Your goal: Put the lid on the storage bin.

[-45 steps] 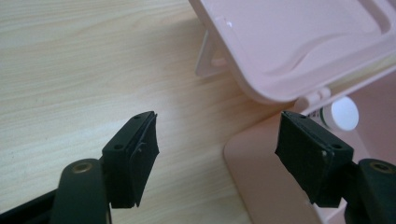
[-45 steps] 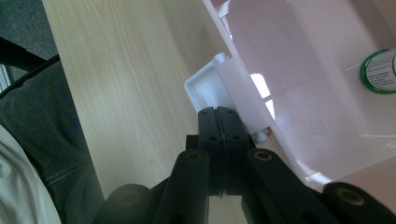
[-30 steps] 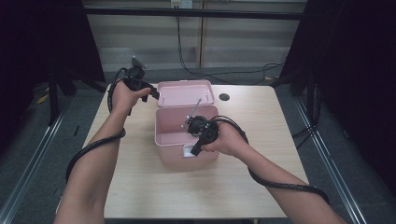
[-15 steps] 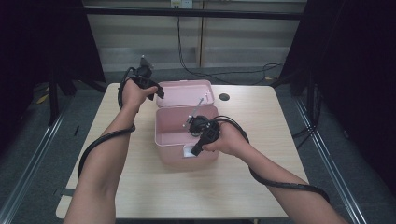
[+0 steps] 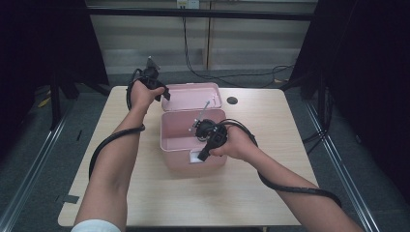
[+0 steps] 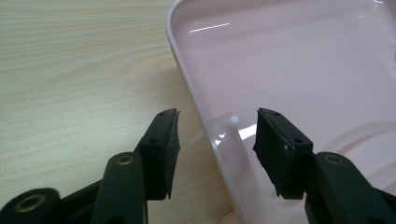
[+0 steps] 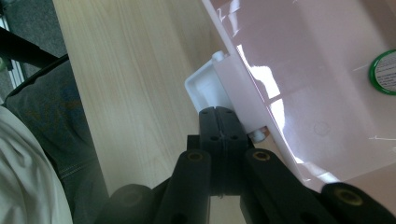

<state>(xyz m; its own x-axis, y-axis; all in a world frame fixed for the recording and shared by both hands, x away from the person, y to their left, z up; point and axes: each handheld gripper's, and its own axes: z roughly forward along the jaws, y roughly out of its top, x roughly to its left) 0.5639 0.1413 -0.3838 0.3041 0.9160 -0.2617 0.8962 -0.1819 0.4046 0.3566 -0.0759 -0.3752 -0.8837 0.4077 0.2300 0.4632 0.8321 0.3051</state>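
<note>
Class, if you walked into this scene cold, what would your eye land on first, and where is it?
First the pink box at mid-table, its lid folded open behind it. Next the two grippers: the left gripper straddles the lid's left rim, jaws just closing but not yet pressing, while the right gripper is shut at the white latch on the box's front wall.

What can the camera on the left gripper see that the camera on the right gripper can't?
Left gripper view alone: the rim of the open pink lid standing between the left gripper's spread jaws, which have just been closing and do not press on it yet.

Right gripper view alone: the right gripper, jaws shut, at the box's white latch; a green-rimmed round thing inside the box; the person's clothing at the left edge.

Both: pink plastic and the wooden table.
</note>
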